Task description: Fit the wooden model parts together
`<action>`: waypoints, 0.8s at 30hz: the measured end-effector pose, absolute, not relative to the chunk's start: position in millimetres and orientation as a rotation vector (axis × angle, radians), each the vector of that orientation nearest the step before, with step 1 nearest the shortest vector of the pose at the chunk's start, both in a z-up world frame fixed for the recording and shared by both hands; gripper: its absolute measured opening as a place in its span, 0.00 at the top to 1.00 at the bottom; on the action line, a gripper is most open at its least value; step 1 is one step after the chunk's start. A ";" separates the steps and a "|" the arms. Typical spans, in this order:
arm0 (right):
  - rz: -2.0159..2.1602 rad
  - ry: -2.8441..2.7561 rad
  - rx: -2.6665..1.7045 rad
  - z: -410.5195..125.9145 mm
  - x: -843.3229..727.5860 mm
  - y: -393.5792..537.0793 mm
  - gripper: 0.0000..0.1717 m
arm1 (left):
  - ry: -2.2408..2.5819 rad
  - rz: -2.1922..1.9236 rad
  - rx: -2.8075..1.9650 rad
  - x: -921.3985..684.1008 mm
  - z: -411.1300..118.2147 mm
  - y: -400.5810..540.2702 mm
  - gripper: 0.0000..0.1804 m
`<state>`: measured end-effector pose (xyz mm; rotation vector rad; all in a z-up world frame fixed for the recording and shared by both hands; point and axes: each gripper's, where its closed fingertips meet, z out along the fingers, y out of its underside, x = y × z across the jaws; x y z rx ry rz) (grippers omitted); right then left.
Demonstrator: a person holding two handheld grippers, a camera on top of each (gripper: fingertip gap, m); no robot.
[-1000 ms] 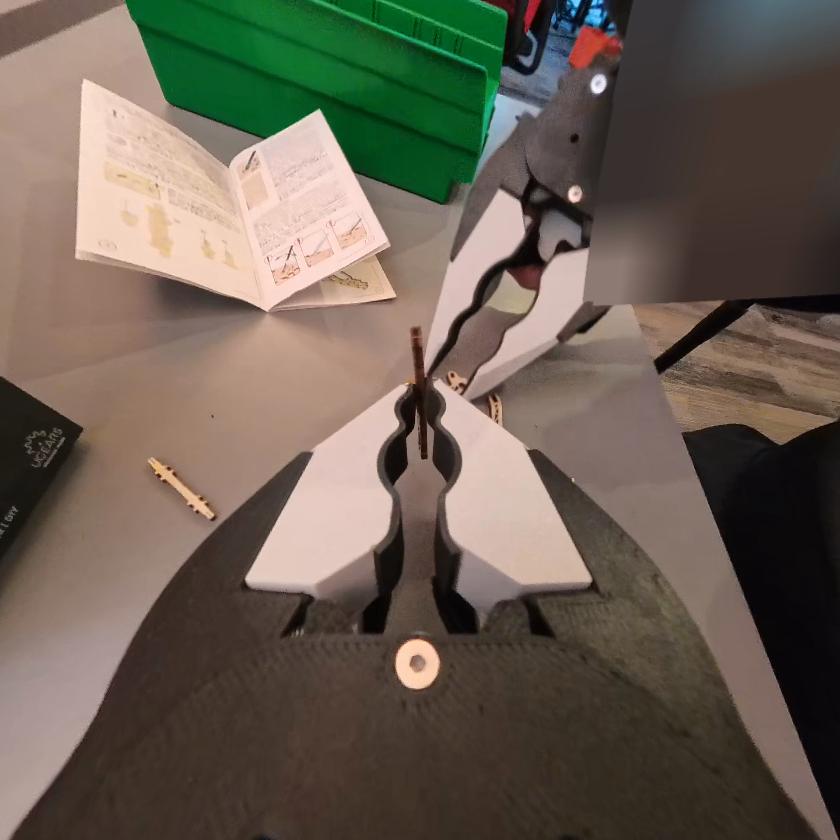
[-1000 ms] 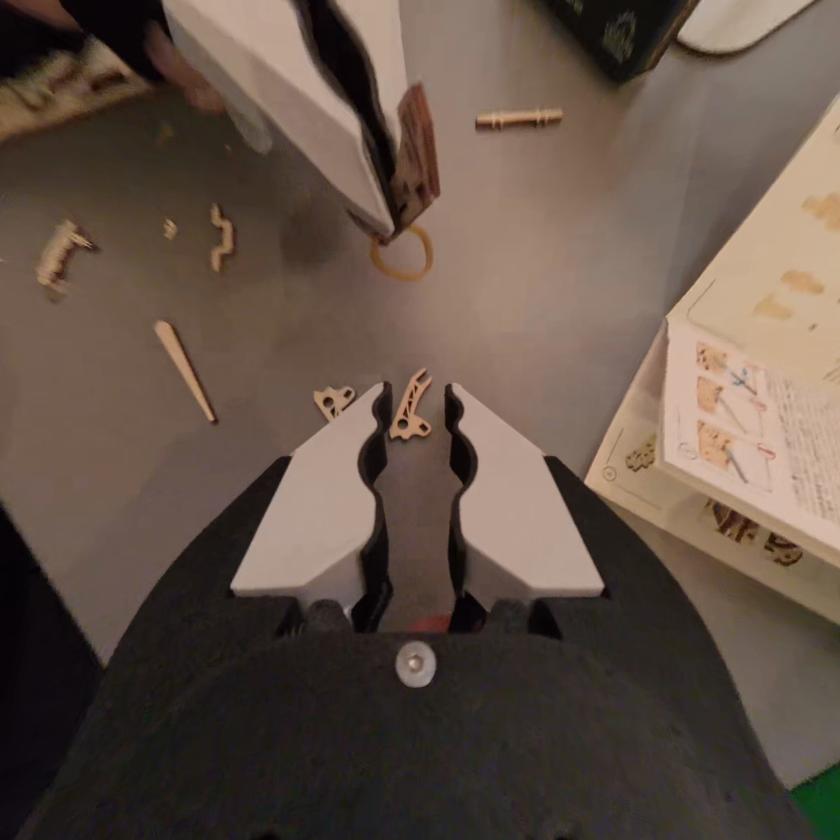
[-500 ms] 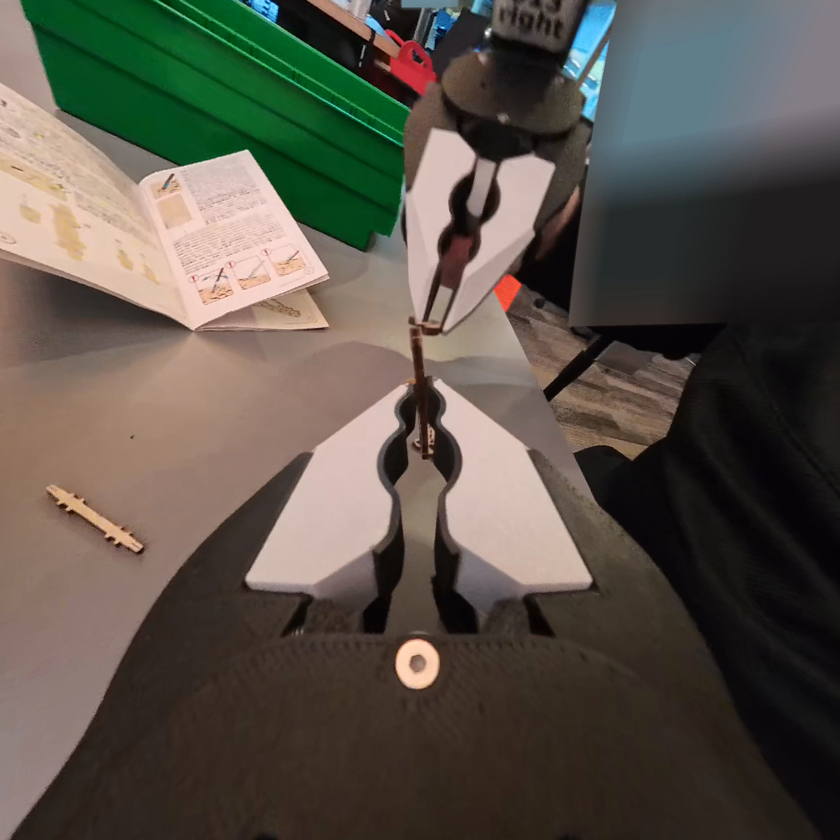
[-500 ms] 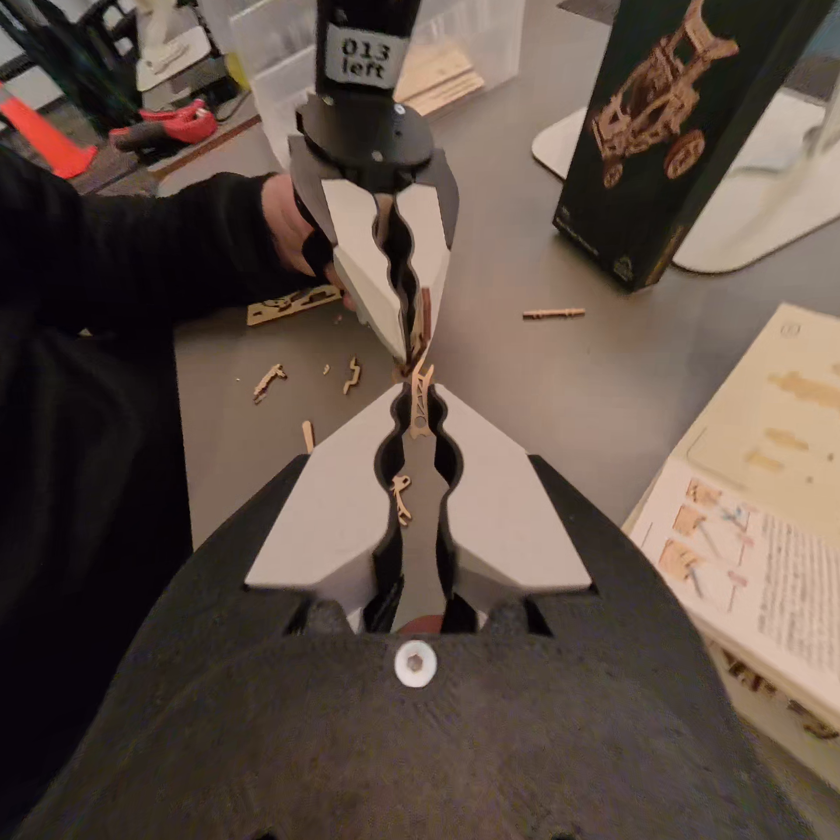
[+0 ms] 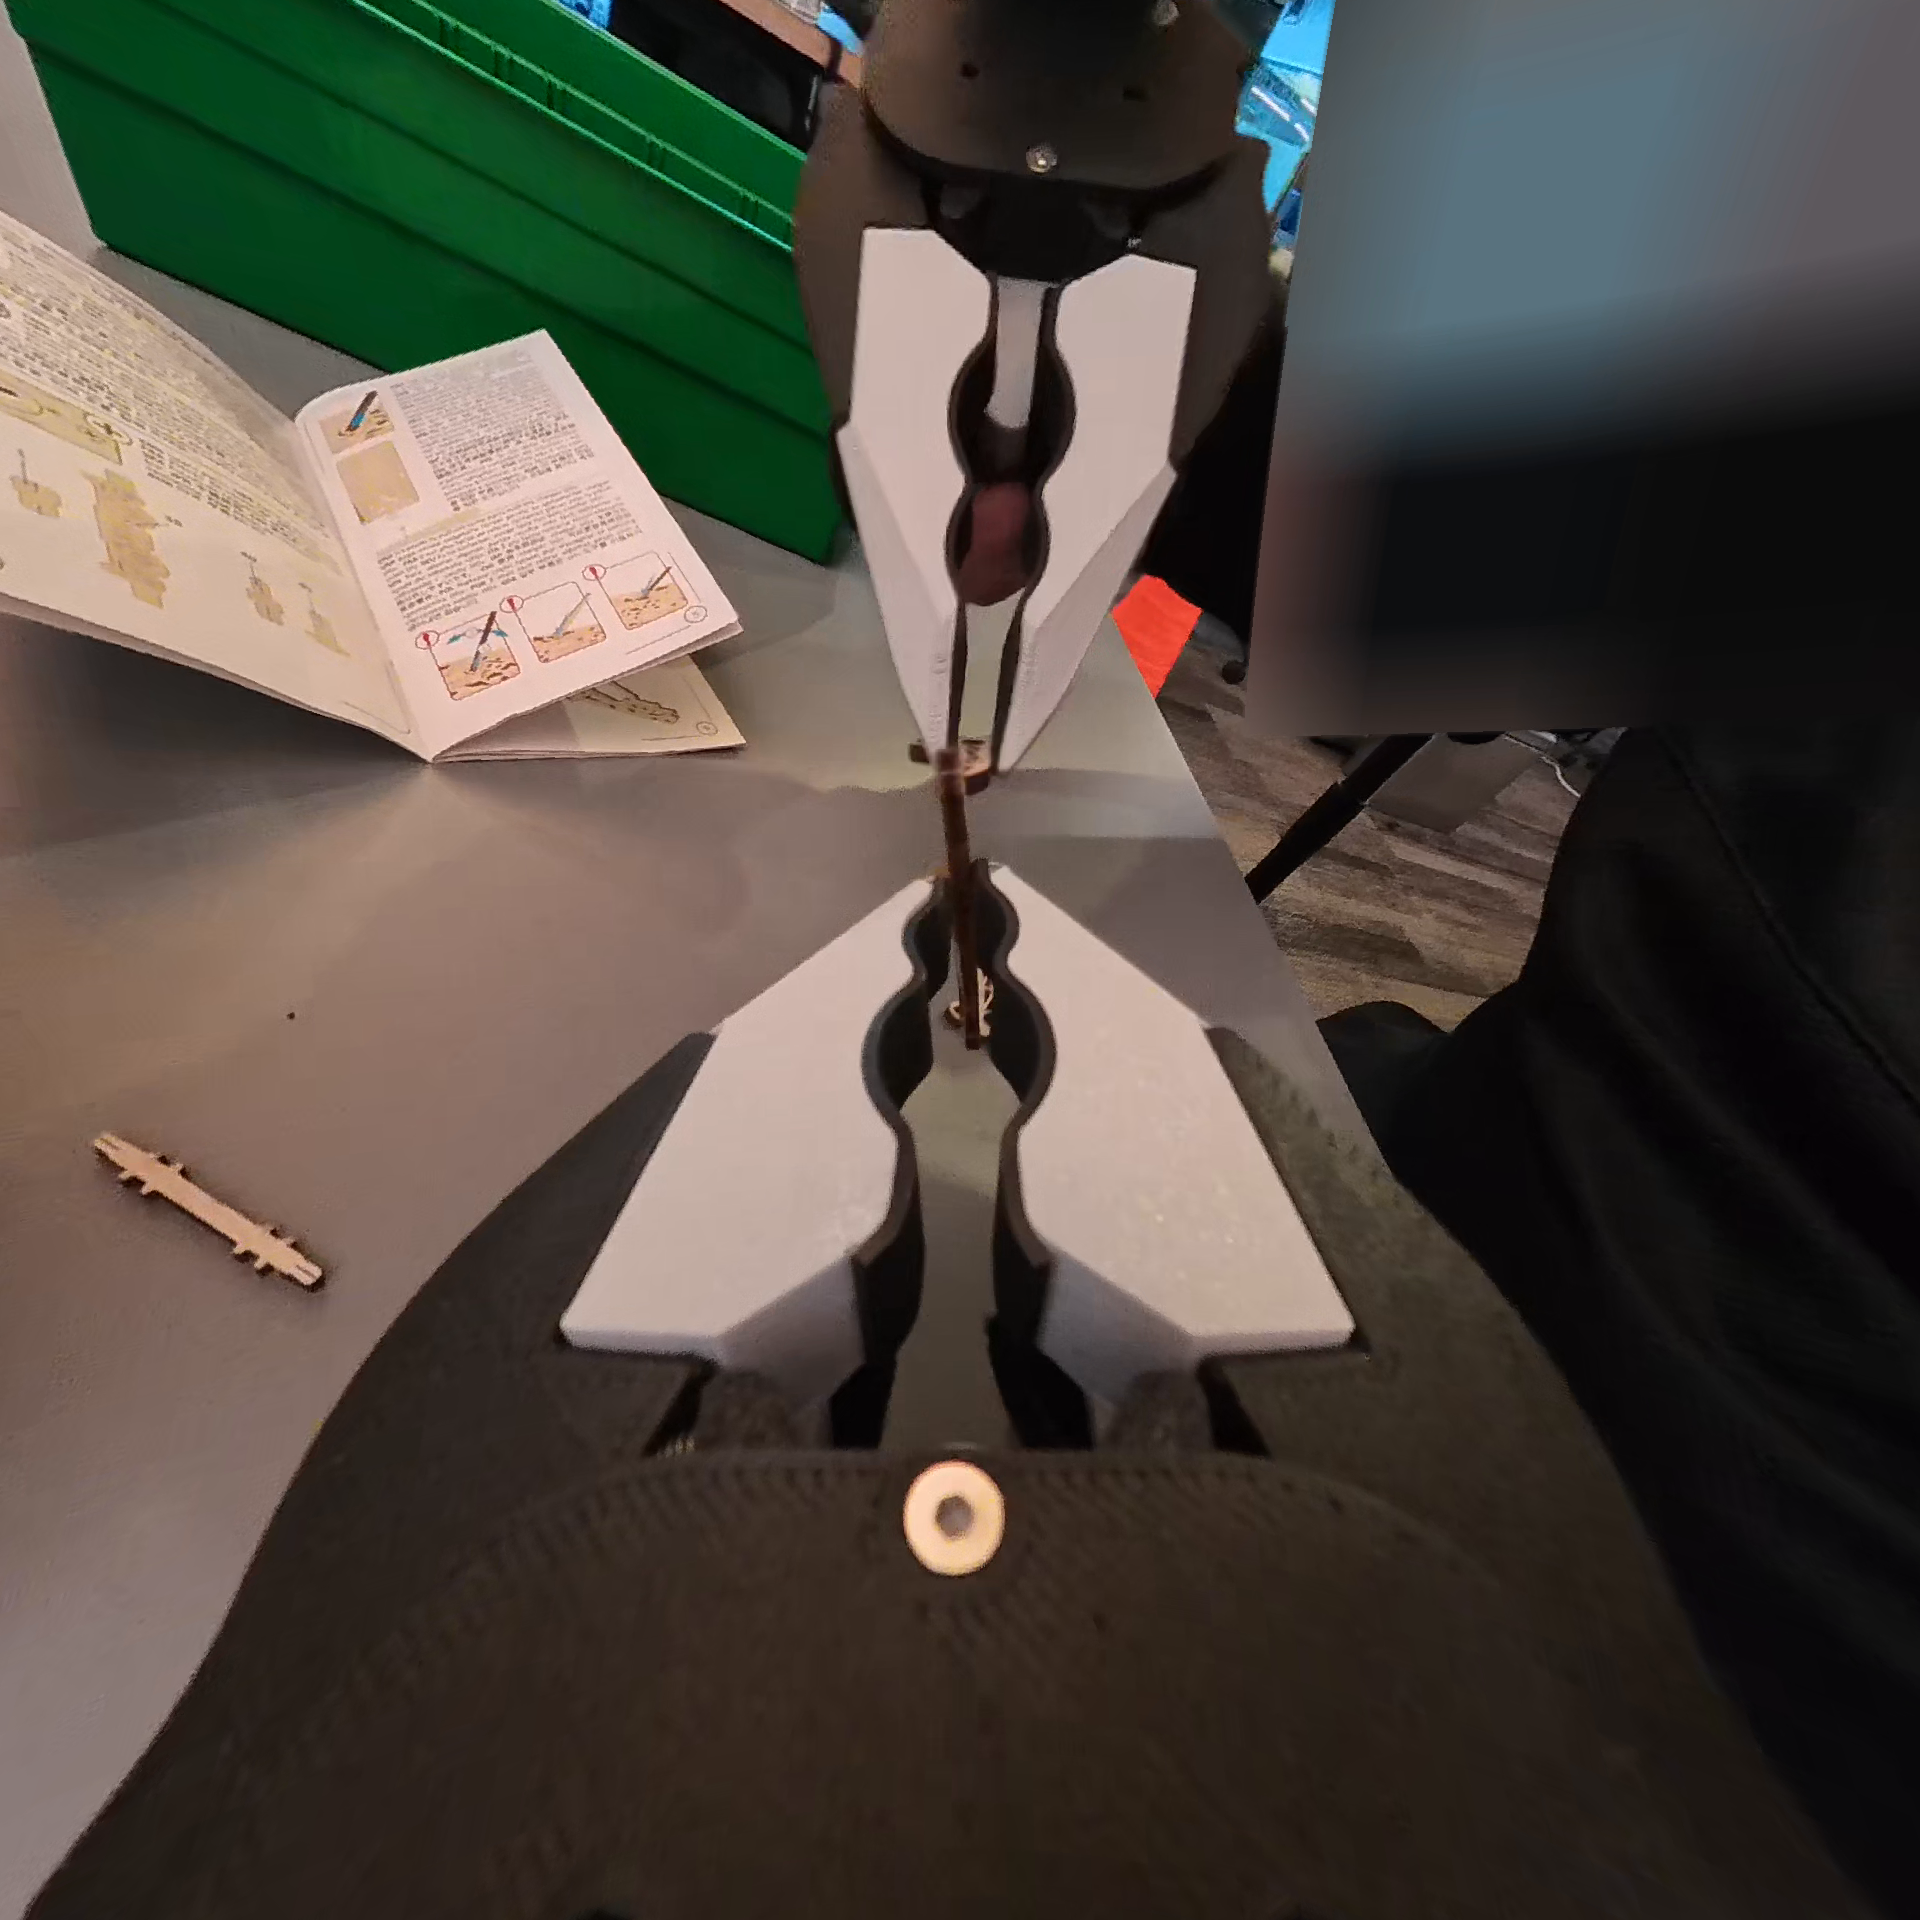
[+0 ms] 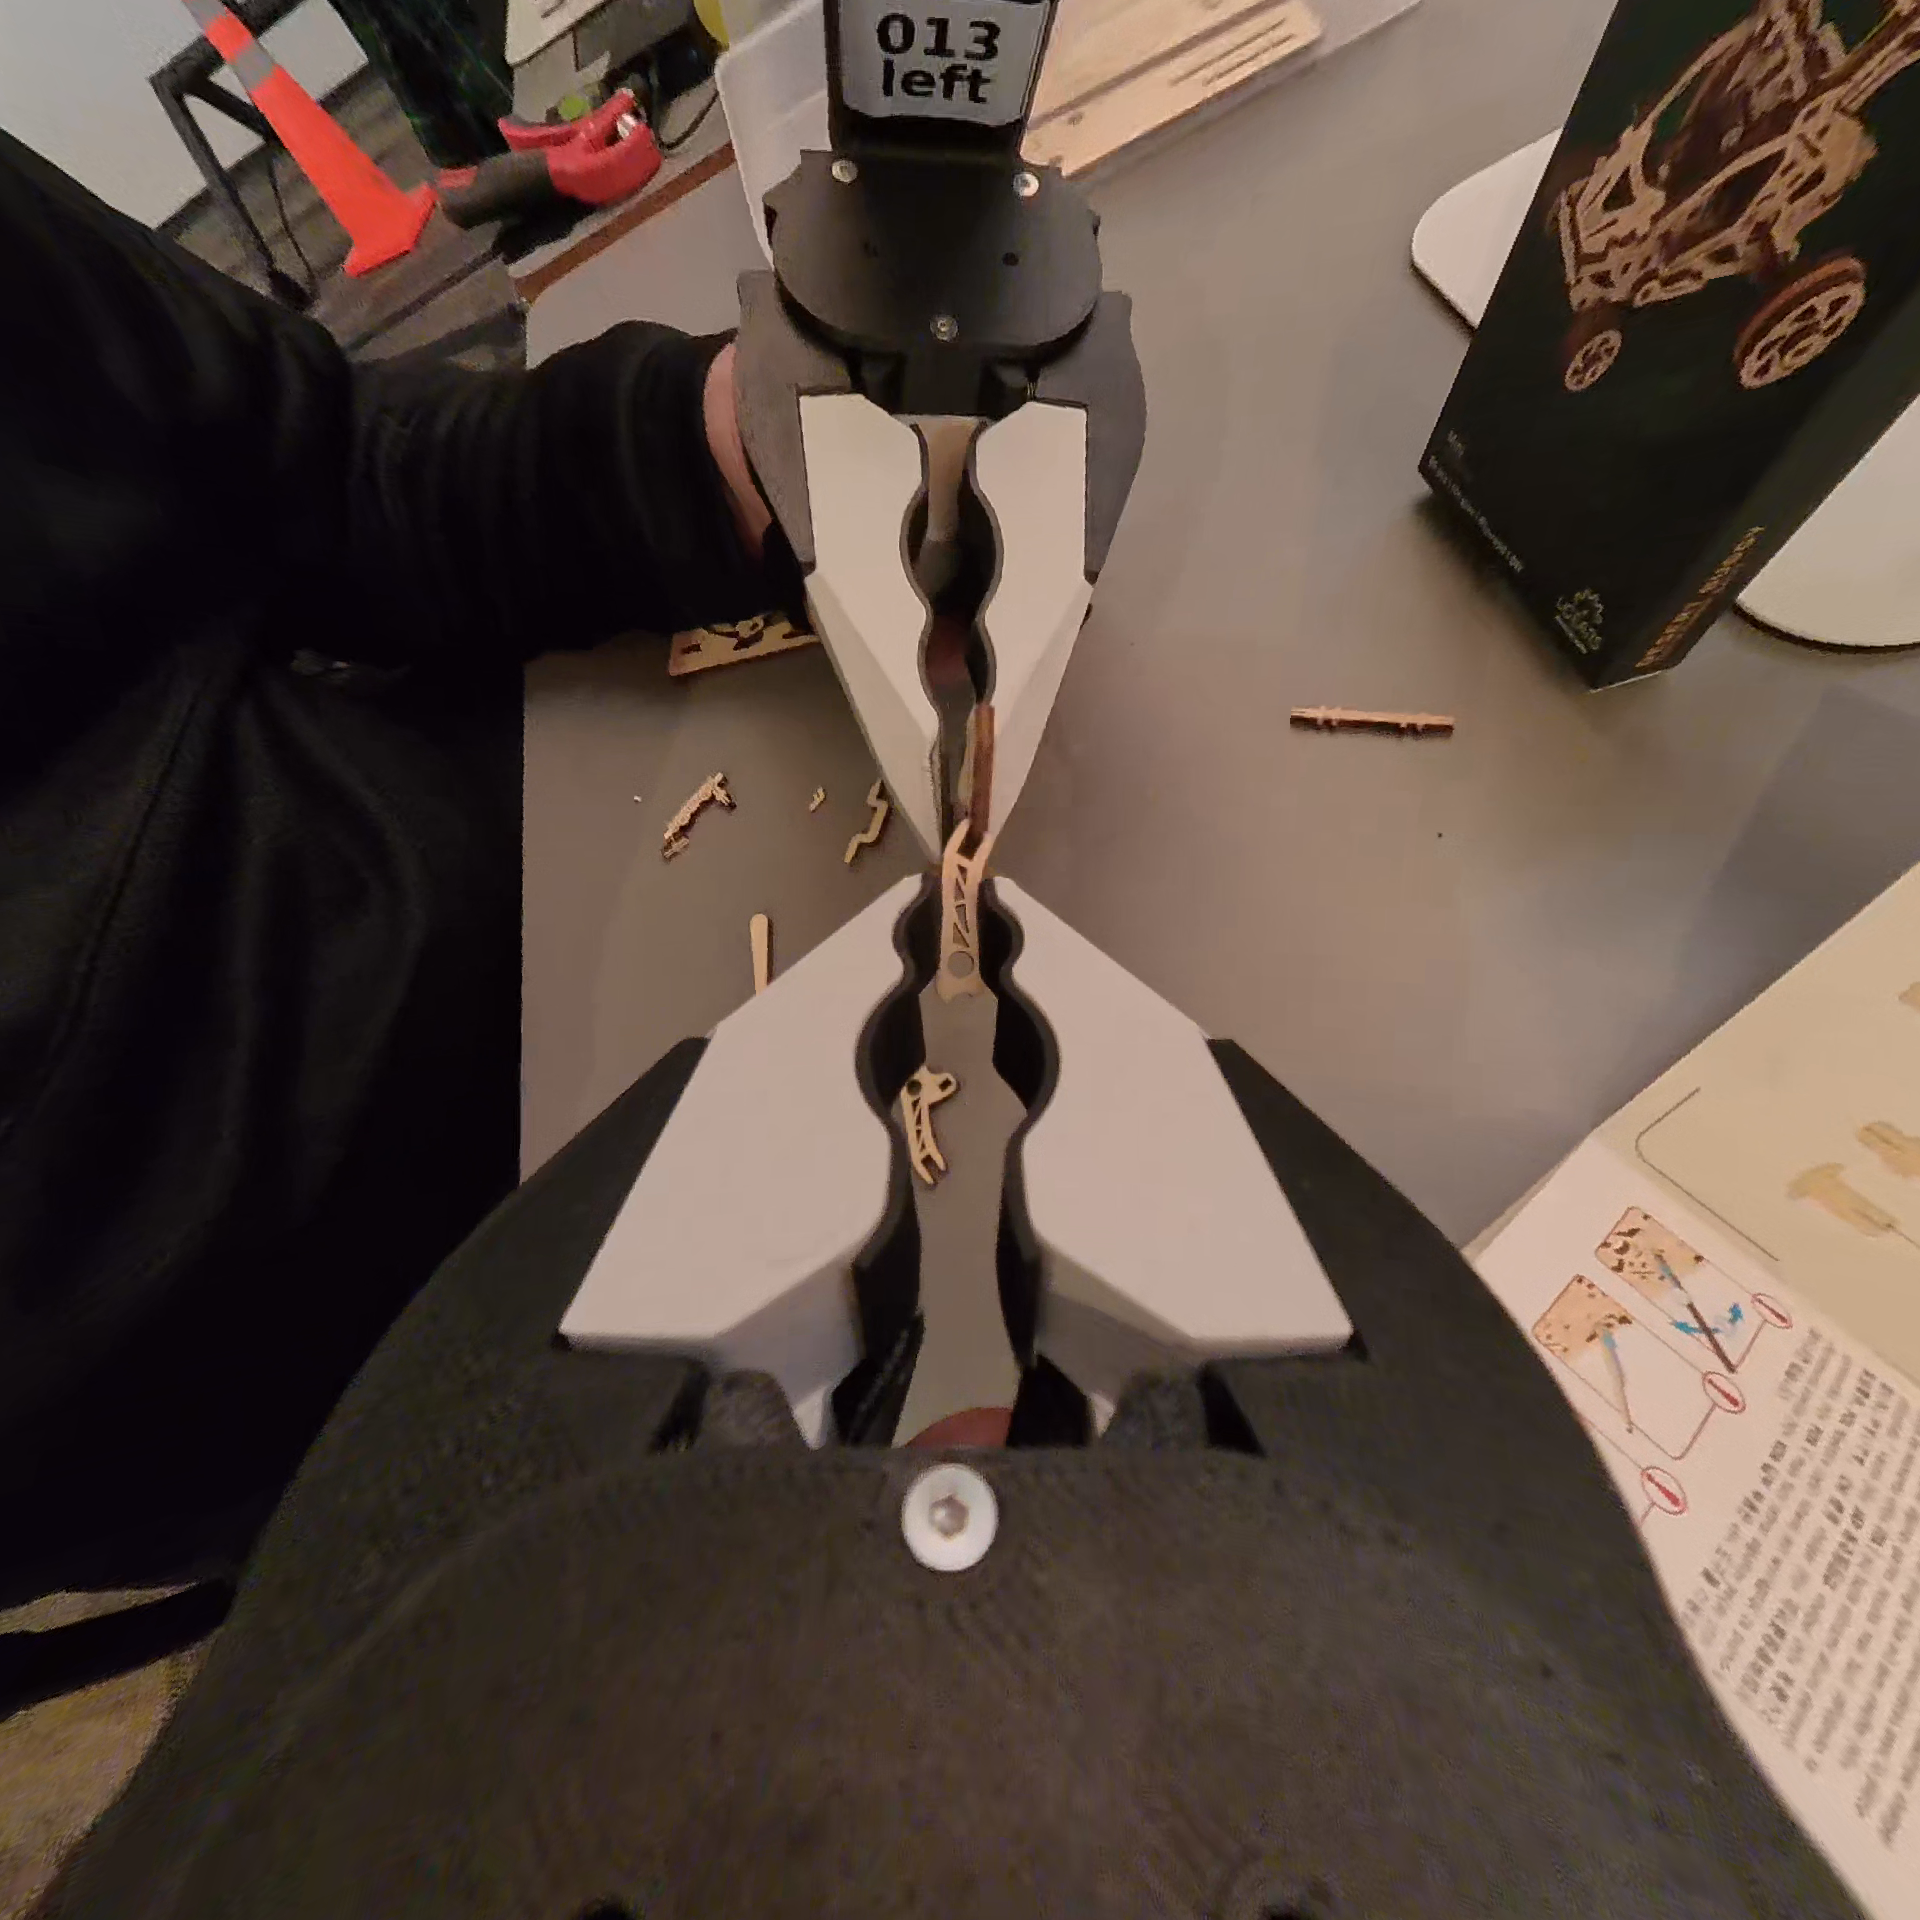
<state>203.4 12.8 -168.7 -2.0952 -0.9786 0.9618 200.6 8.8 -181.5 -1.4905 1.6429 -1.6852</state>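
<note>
My left gripper (image 5: 961, 894) is shut on a thin dark wooden piece (image 5: 958, 914), seen edge-on and sticking out past the fingertips. My right gripper (image 6: 961, 894) is shut on a pale lattice arm part (image 6: 961, 925). The two grippers face each other tip to tip above the grey table (image 5: 468, 935). In the right wrist view the left gripper (image 6: 961, 821) holds the dark piece (image 6: 982, 758), and the forked end of the pale part meets its end. In the left wrist view the right gripper (image 5: 966, 748) holds its part against the dark piece's tip.
An open instruction booklet (image 5: 364, 540) and a green bin (image 5: 416, 208) lie behind. A notched wooden stick (image 5: 208, 1210) lies to the left. Loose parts (image 6: 696, 810), another small lattice part (image 6: 928, 1138) and a black model box (image 6: 1683, 343) are on the table. The table edge (image 5: 1226, 831) is close. Left and right tips are no more than a few centimetres apart.
My right gripper closed on the pale lattice part that lay on the table, lifted it and brought it up to the dark piece. My left gripper stayed shut on the dark piece and turned towards it.
</note>
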 end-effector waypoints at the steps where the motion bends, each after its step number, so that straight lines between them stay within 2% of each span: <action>1: 0.974 -0.980 -2.097 -168.4 203.6 12.6 0.98 | 1.643 -1.680 -1.482 200.9 -181.1 8.6 0.99; 24: 1.073 -1.107 -2.038 -167.1 197.4 7.4 0.98 | 1.702 -1.679 -1.490 200.0 -186.3 3.0 0.99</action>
